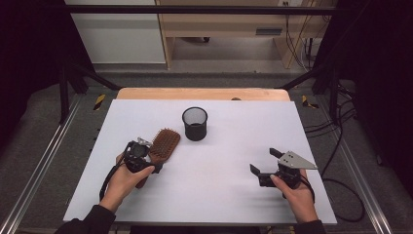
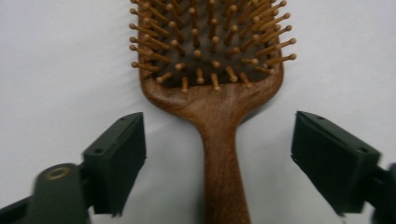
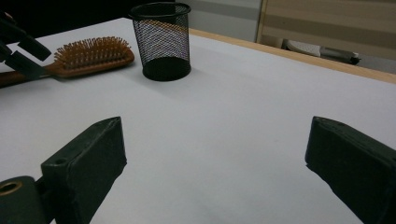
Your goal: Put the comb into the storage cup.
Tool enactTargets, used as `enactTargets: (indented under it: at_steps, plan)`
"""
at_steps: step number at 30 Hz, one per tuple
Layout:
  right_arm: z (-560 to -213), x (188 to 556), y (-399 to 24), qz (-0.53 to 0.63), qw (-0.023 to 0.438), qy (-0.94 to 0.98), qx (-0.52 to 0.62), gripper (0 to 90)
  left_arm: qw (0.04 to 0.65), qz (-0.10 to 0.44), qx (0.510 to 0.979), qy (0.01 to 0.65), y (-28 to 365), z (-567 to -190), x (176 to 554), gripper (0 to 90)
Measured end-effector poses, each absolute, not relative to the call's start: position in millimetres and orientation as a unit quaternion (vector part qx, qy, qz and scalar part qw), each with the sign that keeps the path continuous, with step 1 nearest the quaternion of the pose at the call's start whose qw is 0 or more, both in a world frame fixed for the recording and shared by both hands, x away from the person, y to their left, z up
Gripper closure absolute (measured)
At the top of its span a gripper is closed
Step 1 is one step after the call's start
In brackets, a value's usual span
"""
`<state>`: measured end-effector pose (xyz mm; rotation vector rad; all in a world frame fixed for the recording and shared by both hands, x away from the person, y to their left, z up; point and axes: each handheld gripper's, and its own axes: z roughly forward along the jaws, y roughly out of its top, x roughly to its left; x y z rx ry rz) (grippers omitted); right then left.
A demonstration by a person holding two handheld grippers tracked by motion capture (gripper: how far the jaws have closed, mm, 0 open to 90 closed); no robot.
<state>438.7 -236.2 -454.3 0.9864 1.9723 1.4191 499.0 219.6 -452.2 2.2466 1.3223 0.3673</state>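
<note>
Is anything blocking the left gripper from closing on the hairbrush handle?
Nothing visible does. The left gripper is open, its jaws on either side of the hairbrush handle with bare table in the gaps.

My white table (image 1: 214, 161) carries 2 things. The wooden hairbrush (image 1: 163, 144) lies flat, bristles up, its handle between my left tongs' (image 1: 146, 158) spread jaws, untouched. The black mesh cup (image 1: 195, 123) stands upright just beyond the brush head, well apart from my right tongs (image 1: 263, 163).

text: none legible | labels: none | numbers: none | signs: none
</note>
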Motion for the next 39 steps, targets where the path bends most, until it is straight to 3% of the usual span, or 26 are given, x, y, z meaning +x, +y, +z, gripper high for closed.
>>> enactTargets:
  at_steps: [1,8,39]
  plan:
    - [-454.2,438.7,-236.2,0.523,0.256,0.727,0.363,5.2,0.251,0.132,0.828,0.485,218.9,-452.7,499.0,28.9]
    - [-454.4,438.7,-235.6,0.522,0.254,0.729,0.362,5.4,0.241,0.129,0.832,0.483,218.7,-454.1,499.7,43.5]
    - [-454.9,439.0,-234.6,0.521,0.251,0.733,0.358,5.8,0.214,0.127,0.855,0.454,223.1,-455.3,502.7,71.7]
